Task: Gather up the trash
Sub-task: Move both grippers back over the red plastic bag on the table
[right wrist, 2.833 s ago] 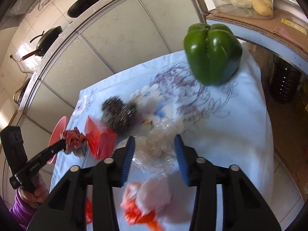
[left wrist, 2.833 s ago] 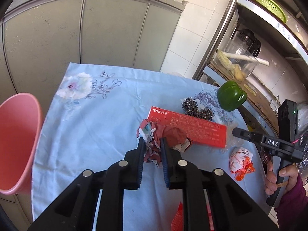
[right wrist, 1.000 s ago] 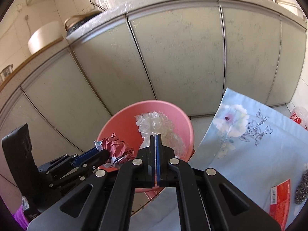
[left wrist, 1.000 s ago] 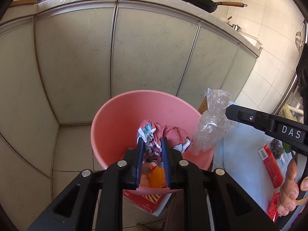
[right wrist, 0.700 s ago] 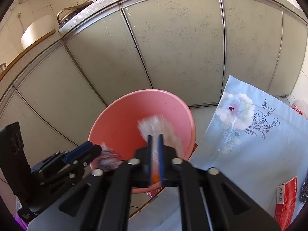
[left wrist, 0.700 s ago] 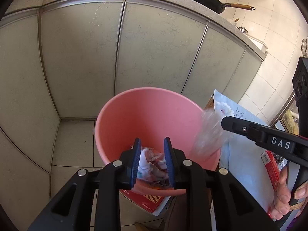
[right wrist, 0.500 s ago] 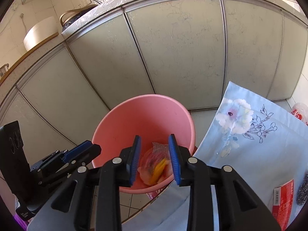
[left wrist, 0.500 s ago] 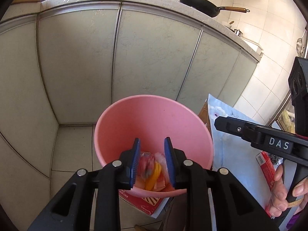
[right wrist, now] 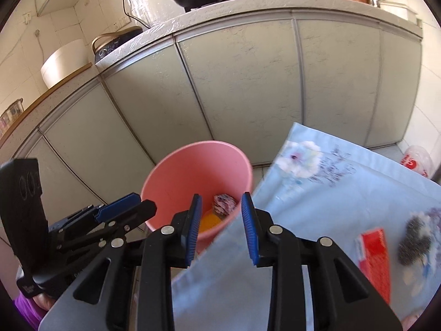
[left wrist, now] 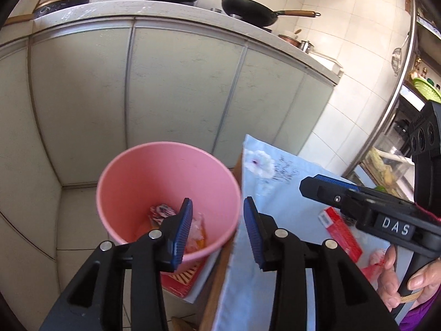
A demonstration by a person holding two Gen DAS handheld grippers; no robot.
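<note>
A pink bin (left wrist: 165,171) (right wrist: 193,171) stands on the floor at the table's corner. Crumpled red-and-white paper (left wrist: 161,212) (right wrist: 224,204) and orange and clear wrappers (left wrist: 197,234) lie at its bottom. My left gripper (left wrist: 217,220) hangs over the bin's right rim, its jaws opening with nothing between them. My right gripper (right wrist: 220,218) stands open and empty over the bin's near rim and the table edge; from the left wrist it appears at the right (left wrist: 330,187). On the cloth lie a red box (left wrist: 341,231) (right wrist: 374,256) and a steel scourer (right wrist: 414,241).
The table wears a light blue flowered cloth (left wrist: 275,193) (right wrist: 344,182). Grey cabinet doors (left wrist: 176,88) under a counter with black pans (left wrist: 248,8) stand behind the bin. A red and white packet (left wrist: 182,278) lies on the floor under the bin. A hand (left wrist: 399,275) holds the right gripper's handle.
Both grippers let go of their trash over the bin: the crumpled paper and the clear plastic dropped in. Both jaws spread, and both grippers drew back and rose, swinging right toward the table.
</note>
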